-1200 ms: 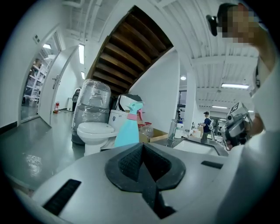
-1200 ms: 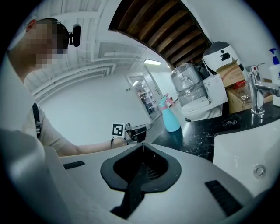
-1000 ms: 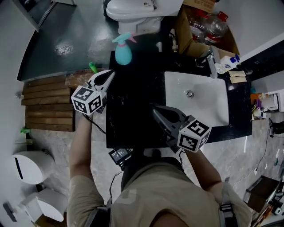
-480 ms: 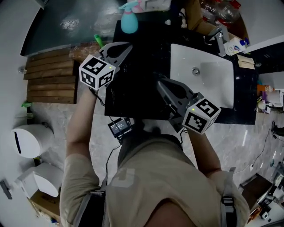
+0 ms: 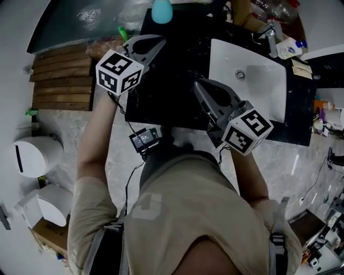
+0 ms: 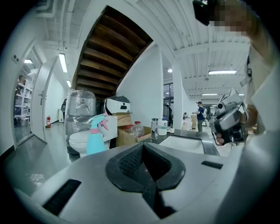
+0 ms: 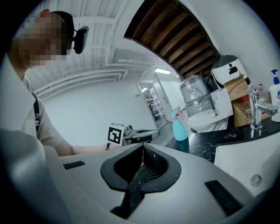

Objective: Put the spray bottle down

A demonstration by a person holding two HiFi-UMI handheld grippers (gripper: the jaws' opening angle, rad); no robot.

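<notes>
In the head view, the black tabletop (image 5: pixel 166 96) has a white sink (image 5: pixel 263 94) at 3 o'clock. The spray bottle (image 5: pixel 162 11) stands upright at its 12 o'clock edge. The left hand-held gripper (image 5: pixel 160 41) and the right hand-held gripper (image 5: pixel 198 84) are both closed and empty. A wooden slatted mat (image 5: pixel 59 80) lies at 9 o'clock.

Table (image 5: pixel 172 80): black, glossy, stone-like. Sink (image 5: pixel 258 91): white, smooth, glossy. Tap (image 5: pixel 269 40): bright metal. Bottle (image 5: pixel 162 11): smooth teal plastic. Floor slats (image 5: pixel 62 80): bare matt wood.
</notes>
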